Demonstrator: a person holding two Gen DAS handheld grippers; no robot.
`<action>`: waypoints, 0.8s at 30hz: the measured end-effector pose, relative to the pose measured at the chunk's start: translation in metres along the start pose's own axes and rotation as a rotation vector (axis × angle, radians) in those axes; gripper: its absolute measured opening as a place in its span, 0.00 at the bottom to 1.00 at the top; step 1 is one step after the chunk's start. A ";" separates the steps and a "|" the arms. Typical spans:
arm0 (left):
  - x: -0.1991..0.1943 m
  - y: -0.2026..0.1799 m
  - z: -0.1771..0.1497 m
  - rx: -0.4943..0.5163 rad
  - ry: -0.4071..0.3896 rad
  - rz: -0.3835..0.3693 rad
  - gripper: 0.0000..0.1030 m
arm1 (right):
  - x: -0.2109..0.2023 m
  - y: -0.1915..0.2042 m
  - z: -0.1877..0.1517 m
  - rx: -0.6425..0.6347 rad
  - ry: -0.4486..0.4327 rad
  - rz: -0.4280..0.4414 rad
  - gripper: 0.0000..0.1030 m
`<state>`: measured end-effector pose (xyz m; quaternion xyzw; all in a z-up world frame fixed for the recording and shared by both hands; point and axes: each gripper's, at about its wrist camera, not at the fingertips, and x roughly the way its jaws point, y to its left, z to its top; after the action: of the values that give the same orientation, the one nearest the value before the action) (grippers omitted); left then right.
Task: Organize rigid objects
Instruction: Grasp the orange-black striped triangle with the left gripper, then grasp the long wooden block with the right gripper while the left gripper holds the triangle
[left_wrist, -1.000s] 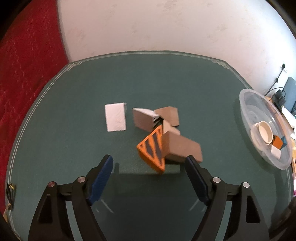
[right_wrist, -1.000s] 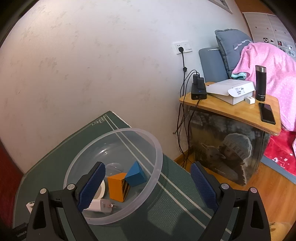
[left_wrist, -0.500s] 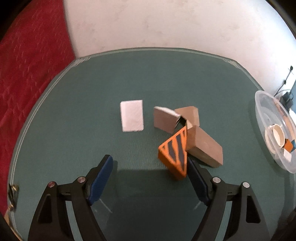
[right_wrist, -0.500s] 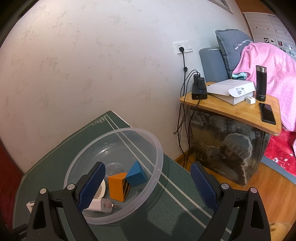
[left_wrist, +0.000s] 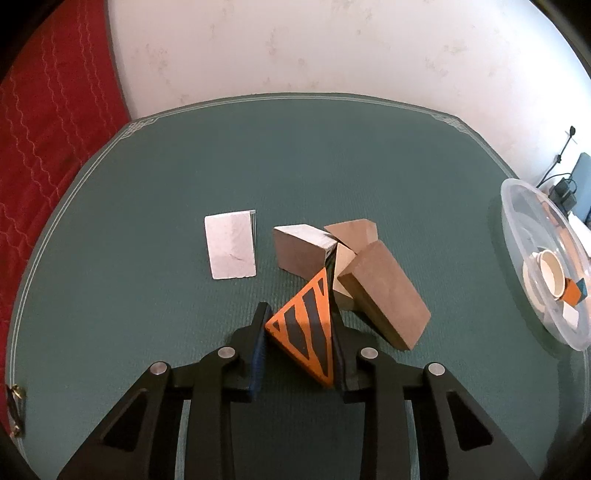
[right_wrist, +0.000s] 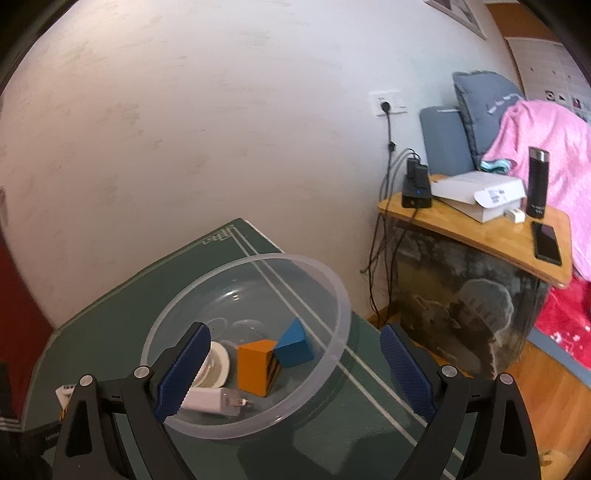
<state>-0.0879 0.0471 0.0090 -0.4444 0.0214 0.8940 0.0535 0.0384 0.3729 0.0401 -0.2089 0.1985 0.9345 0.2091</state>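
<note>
Two views show this moment. In the left wrist view, the left gripper (left_wrist: 299, 343) has its fingers (left_wrist: 258, 354) clamped on an orange wedge with black stripes (left_wrist: 304, 332), one blue pad pressing on each side of it. The wedge stands on the green table (left_wrist: 147, 206), its tip leaning against a cluster of brown wooden blocks. Of these, a long brown block (left_wrist: 384, 291) lies tilted just right of the wedge, a brown block with a pale top (left_wrist: 303, 245) sits just beyond it, and a third brown block (left_wrist: 352, 230) lies behind the two. A flat white card (left_wrist: 231, 251) lies apart to the left of the cluster. At the right edge of the table sits a clear plastic bowl (left_wrist: 517, 229). A red quilted cover (left_wrist: 48, 110) lies beyond the table's left edge.

In the right wrist view, the right gripper (right_wrist: 293, 367) hangs over the near side of the same clear bowl (right_wrist: 332, 288), its fingers (right_wrist: 183, 369) spread wide with nothing between the pads. Inside the bowl lie an orange block with black stripes (right_wrist: 255, 365), a blue wedge (right_wrist: 293, 345) touching it, a white round cup (right_wrist: 216, 363) and a white charger plug (right_wrist: 210, 400). Beyond the table stands a wooden side table (right_wrist: 480, 236) with a white box (right_wrist: 476, 192), a black flask (right_wrist: 537, 181) and a phone (right_wrist: 546, 247); a pink blanket (right_wrist: 546, 147) is draped behind it.
</note>
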 end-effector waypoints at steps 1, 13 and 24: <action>-0.002 0.000 -0.001 0.001 -0.004 -0.006 0.29 | -0.001 0.002 -0.001 -0.013 -0.003 0.005 0.93; -0.035 0.015 -0.008 -0.014 -0.102 -0.051 0.29 | 0.003 0.025 -0.008 -0.146 0.026 0.018 0.93; -0.050 0.036 -0.008 -0.065 -0.162 -0.050 0.29 | -0.009 0.127 -0.043 -0.476 0.178 0.304 0.86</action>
<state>-0.0557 0.0067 0.0440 -0.3723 -0.0232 0.9257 0.0631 -0.0009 0.2451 0.0448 -0.3011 0.0205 0.9534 -0.0065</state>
